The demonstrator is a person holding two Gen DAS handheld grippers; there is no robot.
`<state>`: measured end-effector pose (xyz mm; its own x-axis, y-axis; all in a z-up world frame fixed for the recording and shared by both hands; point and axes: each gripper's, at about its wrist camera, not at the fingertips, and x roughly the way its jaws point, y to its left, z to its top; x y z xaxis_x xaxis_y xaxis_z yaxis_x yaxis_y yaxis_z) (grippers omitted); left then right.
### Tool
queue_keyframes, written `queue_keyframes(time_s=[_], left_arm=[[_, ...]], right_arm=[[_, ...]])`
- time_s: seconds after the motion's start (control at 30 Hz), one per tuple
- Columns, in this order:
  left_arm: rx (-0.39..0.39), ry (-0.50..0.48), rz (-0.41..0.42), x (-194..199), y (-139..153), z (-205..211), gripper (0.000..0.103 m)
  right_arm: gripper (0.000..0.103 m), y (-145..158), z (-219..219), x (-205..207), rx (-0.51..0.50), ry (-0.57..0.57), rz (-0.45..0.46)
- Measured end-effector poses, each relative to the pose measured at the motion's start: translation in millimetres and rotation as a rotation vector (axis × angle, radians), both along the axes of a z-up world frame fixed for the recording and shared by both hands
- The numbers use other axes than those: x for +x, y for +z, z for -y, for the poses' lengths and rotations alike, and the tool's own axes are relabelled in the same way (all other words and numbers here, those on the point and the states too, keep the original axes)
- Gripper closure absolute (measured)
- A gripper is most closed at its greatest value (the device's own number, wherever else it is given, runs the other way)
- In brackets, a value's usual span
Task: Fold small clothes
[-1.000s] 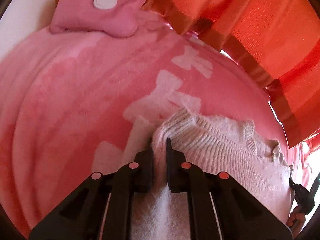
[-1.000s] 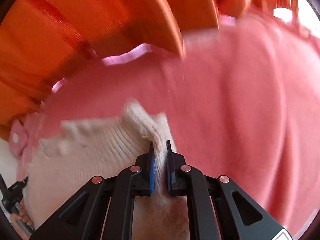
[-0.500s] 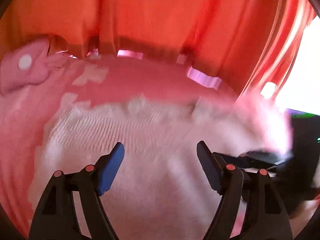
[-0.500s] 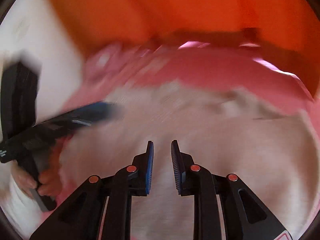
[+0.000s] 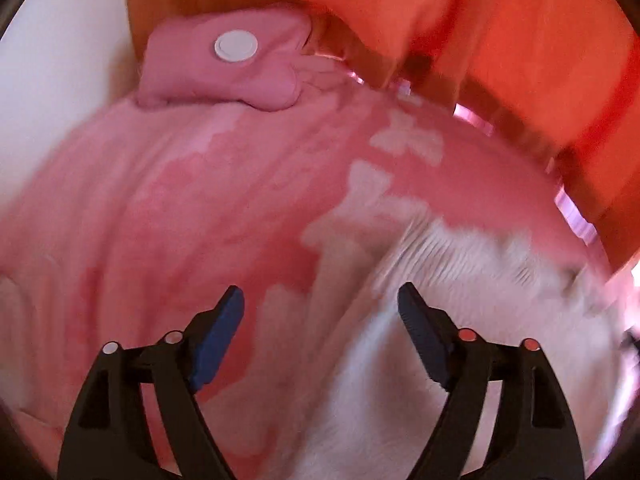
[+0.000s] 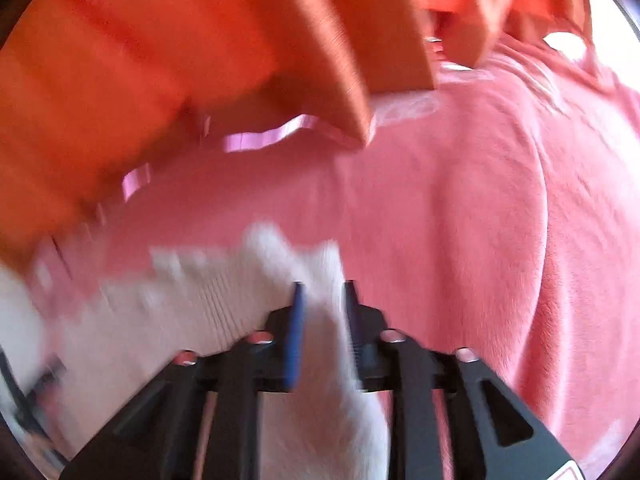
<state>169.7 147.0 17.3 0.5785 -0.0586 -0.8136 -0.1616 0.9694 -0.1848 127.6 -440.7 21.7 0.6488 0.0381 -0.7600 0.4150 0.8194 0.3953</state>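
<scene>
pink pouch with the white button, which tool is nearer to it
Left. The left tool, opening, faces the pink pouch across the pink blanket. The right tool, opening around the white knit garment, shows no pouch in its view.

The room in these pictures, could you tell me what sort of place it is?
Probably a bedroom at home: a pink fleece blanket covers a soft surface like a bed, orange curtains hang behind it, and a small pink pillow lies at the blanket's far edge.
</scene>
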Motion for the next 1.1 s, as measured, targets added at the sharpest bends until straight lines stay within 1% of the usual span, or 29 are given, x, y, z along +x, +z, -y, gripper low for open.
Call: queue_keyframes(time_s=[0.03,0.07,0.13,0.2,0.23,0.27,0.3,0.33,0.37,0.4,0.43,0.47,0.5,0.53,0.6,0.63,0.67,0.7,0.73,0.77,0.8,0.83,0.87,0.93,0.97,1.0,1.03,1.07,1.1], left_arm=[[-0.066,0.003,0.006,5,0,-1,0.011],[-0.152,-0.003,0.005,13,-3,1,0.011],[-0.202,-0.021,-0.037,22,-15,8,0.011],[-0.165,-0.013,-0.073,30,-25,17,0.011],[-0.132,-0.009,-0.072,32,-28,20,0.015],[-0.108,-0.007,-0.066,33,-28,23,0.023],[-0.088,-0.007,-0.054,31,-26,23,0.057],[-0.098,-0.007,-0.027,29,-19,21,0.085],[-0.133,-0.003,0.002,25,-12,17,0.085],[-0.174,0.01,0.058,20,-1,11,0.098],[-0.166,0.015,0.109,16,11,9,0.103],[-0.139,0.02,0.137,16,17,8,0.103],[-0.11,0.025,0.152,16,20,7,0.103],[-0.086,0.022,0.129,21,14,7,0.103],[-0.106,0.03,0.053,28,-5,5,0.103],[-0.131,0.028,0.015,30,-12,3,0.103],[-0.152,0.017,0.001,33,-13,1,0.103],[-0.171,-0.001,-0.004,33,-12,2,0.097],[-0.173,-0.018,-0.012,34,-10,5,0.073],[-0.147,-0.02,-0.016,34,-9,8,0.054],[-0.123,-0.016,-0.01,34,-9,11,0.022],[-0.111,-0.014,0.0,33,-10,14,0.018],[-0.097,-0.026,0.004,32,-10,17,0.018],[-0.078,-0.071,-0.011,36,-14,25,0.018],[-0.059,-0.079,-0.015,39,-18,28,0.019],[-0.045,-0.087,-0.019,39,-21,28,0.029],[-0.027,-0.106,-0.034,42,-26,32,0.054],[-0.02,-0.115,-0.032,43,-25,33,0.065],[-0.025,-0.118,-0.013,42,-20,33,0.094]], right_arm=[[0.038,0,-1,2,0.003,0.011,0.016],[0.038,-3,-4,7,-0.001,0.027,0.01],[0.038,-13,-21,30,0.003,0.081,-0.03],[0.038,-25,-36,52,-0.014,0.141,-0.083],[0.041,-27,-45,58,-0.06,0.154,-0.106],[0.063,-28,-53,55,-0.092,0.166,-0.107],[0.081,-23,-59,56,-0.109,0.186,-0.078],[0.093,-17,-62,54,-0.098,0.188,-0.052],[0.093,-2,-61,49,-0.082,0.175,0.014],[0.093,14,-61,42,-0.067,0.172,0.081],[0.093,32,-61,34,-0.057,0.176,0.161],[0.093,41,-60,29,-0.065,0.17,0.204],[0.093,42,-58,29,-0.085,0.156,0.21],[0.093,30,-54,37,-0.089,0.152,0.153],[0.093,-9,-46,55,-0.058,0.132,-0.009],[0.093,-19,-43,57,-0.04,0.127,-0.048],[0.093,-28,-42,59,-0.017,0.129,-0.073],[0.092,-24,-41,59,-0.025,0.135,-0.062],[0.09,-19,-43,58,-0.032,0.143,-0.052],[0.084,-14,-45,56,-0.032,0.15,-0.037],[0.084,-8,-47,55,-0.031,0.148,-0.022],[0.079,-8,-47,56,-0.031,0.146,-0.021],[0.069,-8,-46,58,-0.03,0.147,-0.022],[0.053,-13,-49,60,-0.035,0.155,-0.04],[0.052,-19,-50,62,-0.042,0.16,-0.058],[0.052,-25,-53,64,-0.051,0.169,-0.075],[0.063,-28,-57,66,-0.069,0.172,-0.09],[0.087,-29,-59,67,-0.08,0.171,-0.089],[0.091,-23,-60,66,-0.073,0.174,-0.066]])
